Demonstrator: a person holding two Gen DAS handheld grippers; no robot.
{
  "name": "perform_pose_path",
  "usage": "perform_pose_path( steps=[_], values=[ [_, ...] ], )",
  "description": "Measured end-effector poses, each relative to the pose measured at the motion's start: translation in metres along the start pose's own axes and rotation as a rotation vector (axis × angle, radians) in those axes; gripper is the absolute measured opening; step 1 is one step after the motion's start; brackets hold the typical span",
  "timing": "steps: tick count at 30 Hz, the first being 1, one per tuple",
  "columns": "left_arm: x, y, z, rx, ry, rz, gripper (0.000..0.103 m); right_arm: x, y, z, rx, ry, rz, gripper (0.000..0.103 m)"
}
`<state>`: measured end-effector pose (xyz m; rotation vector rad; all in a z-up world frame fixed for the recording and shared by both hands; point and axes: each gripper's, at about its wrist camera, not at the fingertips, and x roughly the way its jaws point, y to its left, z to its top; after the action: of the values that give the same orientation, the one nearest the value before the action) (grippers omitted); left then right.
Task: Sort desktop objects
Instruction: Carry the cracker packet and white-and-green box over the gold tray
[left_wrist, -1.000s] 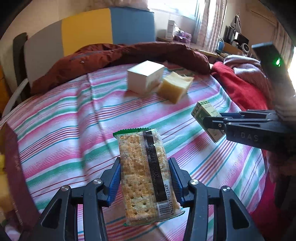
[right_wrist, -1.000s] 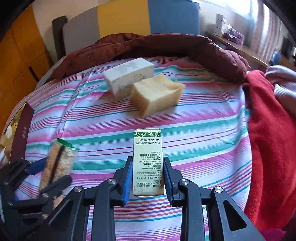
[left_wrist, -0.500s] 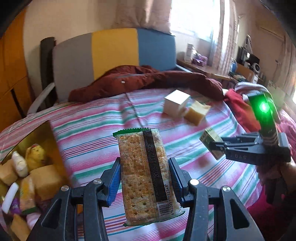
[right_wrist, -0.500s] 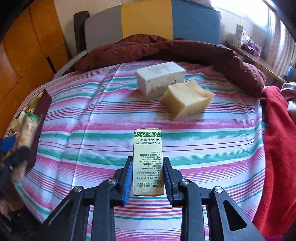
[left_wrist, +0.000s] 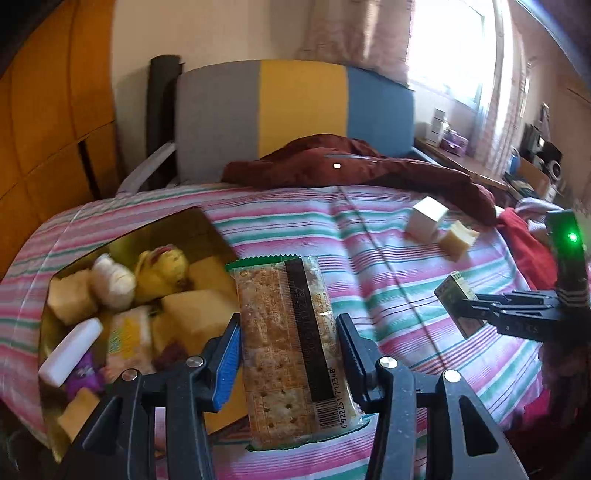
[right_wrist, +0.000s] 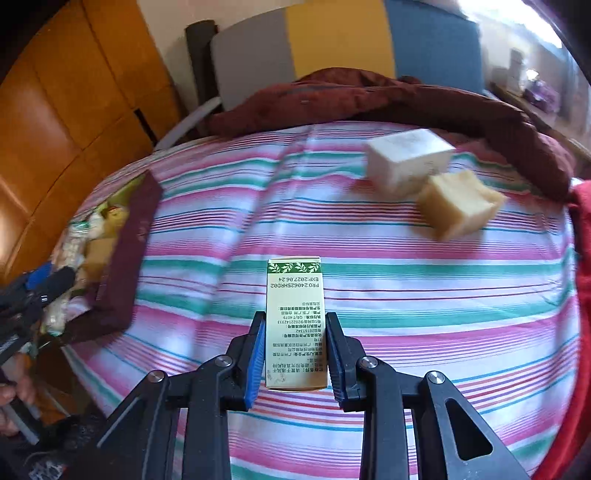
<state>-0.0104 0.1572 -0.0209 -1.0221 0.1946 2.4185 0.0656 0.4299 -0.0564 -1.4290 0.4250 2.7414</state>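
Note:
My left gripper (left_wrist: 288, 347) is shut on a clear-wrapped cracker packet (left_wrist: 291, 343), held upright just right of an open gold-lined box (left_wrist: 177, 229) filled with several sponges, toys and snacks. My right gripper (right_wrist: 295, 343) is shut on a small green-and-cream carton (right_wrist: 295, 314), held above the striped bedsheet (right_wrist: 424, 295). That carton (left_wrist: 458, 299) and the right gripper (left_wrist: 476, 306) also show at the right of the left wrist view. A white box (right_wrist: 406, 158) and a yellow sponge block (right_wrist: 458, 203) lie together farther back on the sheet. The dark-sided box (right_wrist: 129, 240) sits at the left in the right wrist view.
A maroon jacket (left_wrist: 351, 166) lies along the far edge of the bed before a grey, yellow and blue headboard (left_wrist: 295, 107). Red cloth (right_wrist: 583, 258) is heaped at the right. Orange wooden panels (right_wrist: 55, 110) stand on the left. A cluttered desk (left_wrist: 480, 158) stands by the window.
Both grippers have swung left with their loads. The filled box has come into the left wrist view beside the cracker packet, and the white box and sponge have slid toward the right and farther away.

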Motion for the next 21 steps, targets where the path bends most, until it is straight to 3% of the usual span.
perform_pose_path(
  steps=[12, 21],
  values=[
    [-0.029, 0.085, -0.026, -0.197, -0.016, 0.065, 0.050, -0.002, 0.118, 0.011, -0.167, -0.042, 0.178, 0.030],
    [-0.054, 0.149, -0.048, -0.343, -0.039, 0.121, 0.050, 0.013, 0.182, 0.012, -0.239, -0.027, 0.285, 0.030]
  ],
)
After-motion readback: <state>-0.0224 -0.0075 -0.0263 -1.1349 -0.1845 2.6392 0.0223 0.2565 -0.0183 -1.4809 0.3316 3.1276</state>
